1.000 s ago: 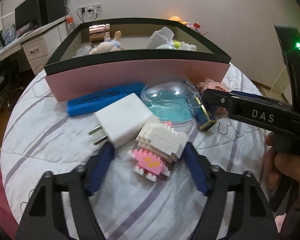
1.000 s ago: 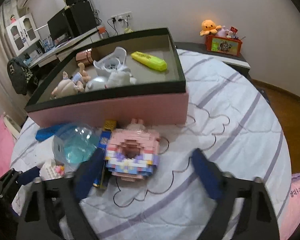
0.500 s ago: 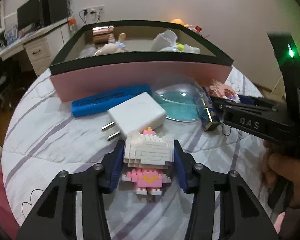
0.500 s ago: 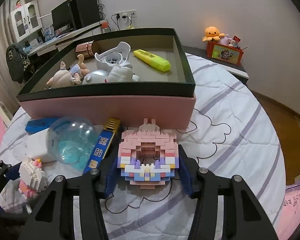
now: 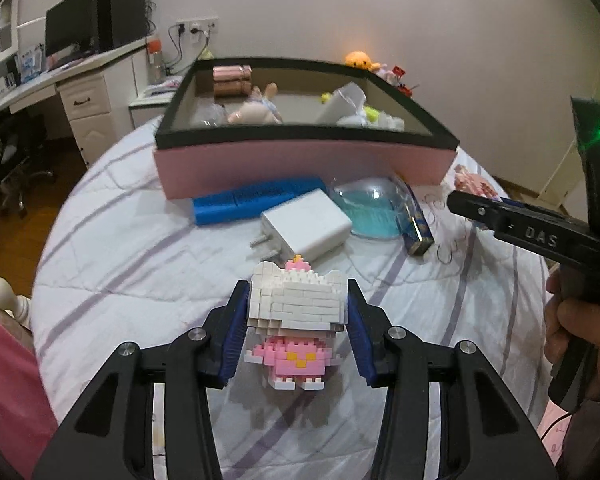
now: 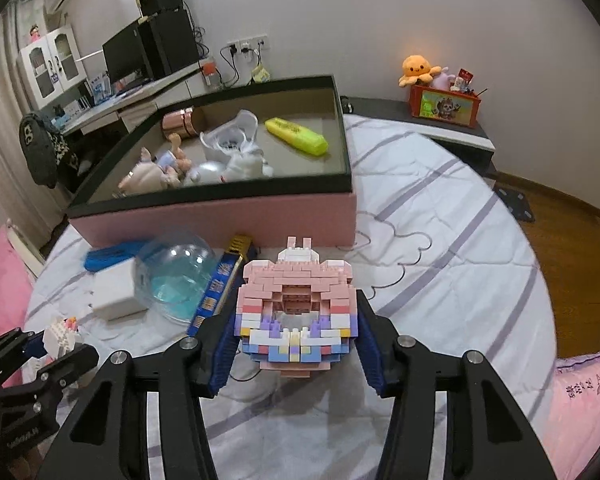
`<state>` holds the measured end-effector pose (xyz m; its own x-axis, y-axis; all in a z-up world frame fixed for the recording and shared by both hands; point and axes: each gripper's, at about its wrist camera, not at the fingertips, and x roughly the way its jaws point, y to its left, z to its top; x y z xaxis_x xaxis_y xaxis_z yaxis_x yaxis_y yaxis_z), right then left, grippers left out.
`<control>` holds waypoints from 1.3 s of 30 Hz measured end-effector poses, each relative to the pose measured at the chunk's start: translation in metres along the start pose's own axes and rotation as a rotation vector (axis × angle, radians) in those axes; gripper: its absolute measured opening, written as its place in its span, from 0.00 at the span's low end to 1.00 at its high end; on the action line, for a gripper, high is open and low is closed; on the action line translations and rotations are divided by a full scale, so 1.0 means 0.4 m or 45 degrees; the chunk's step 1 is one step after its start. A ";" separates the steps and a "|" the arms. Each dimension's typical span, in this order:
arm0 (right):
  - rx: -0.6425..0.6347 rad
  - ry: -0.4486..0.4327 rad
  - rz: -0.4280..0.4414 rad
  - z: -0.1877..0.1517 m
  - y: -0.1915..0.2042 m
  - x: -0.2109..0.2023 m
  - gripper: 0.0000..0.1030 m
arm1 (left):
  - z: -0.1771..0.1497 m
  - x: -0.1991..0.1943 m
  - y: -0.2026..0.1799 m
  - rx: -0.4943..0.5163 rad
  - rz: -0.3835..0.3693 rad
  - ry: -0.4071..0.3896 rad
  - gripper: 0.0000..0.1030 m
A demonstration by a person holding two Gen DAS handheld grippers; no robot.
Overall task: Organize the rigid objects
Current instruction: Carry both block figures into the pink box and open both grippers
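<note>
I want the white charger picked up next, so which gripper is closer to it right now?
Left. The left gripper, clamped on the white block figure, sits just in front of the white charger. The right gripper, gripping the pink block model, is farther, beyond the clear dome.

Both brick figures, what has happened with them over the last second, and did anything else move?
The left tongs closed on the white and pink brick cat figure, and the right tongs closed on the pink brick donut figure; each figure now looks raised off the quilt. The white charger, blue case, clear dome and pink box stayed where they were.
</note>
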<state>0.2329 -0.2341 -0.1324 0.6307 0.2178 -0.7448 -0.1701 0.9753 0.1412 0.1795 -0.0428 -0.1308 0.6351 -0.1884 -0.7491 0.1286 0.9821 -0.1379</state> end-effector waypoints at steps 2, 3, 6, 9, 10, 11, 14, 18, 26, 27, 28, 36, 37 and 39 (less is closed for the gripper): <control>-0.006 -0.019 0.006 0.009 0.008 -0.016 0.51 | 0.011 -0.012 0.009 -0.006 -0.002 -0.022 0.45; -0.012 -0.028 0.009 0.014 0.013 -0.024 0.51 | 0.014 -0.017 0.015 -0.008 -0.002 -0.031 0.45; -0.022 -0.048 0.019 0.027 0.026 -0.039 0.51 | 0.034 -0.028 0.029 -0.022 -0.004 -0.059 0.45; -0.038 -0.061 0.020 0.040 0.039 -0.050 0.51 | 0.052 -0.036 0.046 -0.033 0.000 -0.083 0.45; -0.043 -0.066 0.022 0.045 0.045 -0.053 0.51 | 0.059 -0.038 0.053 -0.036 0.001 -0.092 0.45; -0.049 -0.071 0.020 0.052 0.050 -0.055 0.51 | 0.067 -0.040 0.060 -0.038 0.002 -0.101 0.45; -0.067 -0.088 0.020 0.072 0.065 -0.061 0.51 | 0.098 -0.047 0.077 -0.037 0.007 -0.133 0.45; -0.094 -0.125 0.018 0.112 0.084 -0.071 0.51 | 0.155 -0.053 0.096 -0.016 0.016 -0.184 0.45; -0.140 -0.236 0.014 0.240 0.115 -0.089 0.51 | 0.311 -0.039 0.135 -0.027 0.025 -0.299 0.45; -0.140 -0.245 0.018 0.257 0.116 -0.086 0.51 | 0.329 -0.035 0.137 -0.030 0.021 -0.307 0.45; -0.140 -0.253 0.021 0.277 0.116 -0.080 0.51 | 0.352 -0.028 0.137 -0.031 0.018 -0.319 0.45; -0.132 -0.240 0.038 0.363 0.112 0.000 0.52 | 0.478 0.053 0.126 -0.020 0.018 -0.334 0.45; -0.132 -0.236 0.037 0.366 0.110 0.009 0.51 | 0.487 0.064 0.123 -0.018 0.019 -0.330 0.45; -0.131 -0.224 0.038 0.376 0.107 0.031 0.52 | 0.500 0.084 0.119 -0.014 0.021 -0.324 0.45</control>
<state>0.3471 -0.1842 -0.0376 0.7453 0.2582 -0.6147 -0.2610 0.9614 0.0874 0.3594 -0.0042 -0.0328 0.8086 -0.1672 -0.5641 0.1095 0.9848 -0.1350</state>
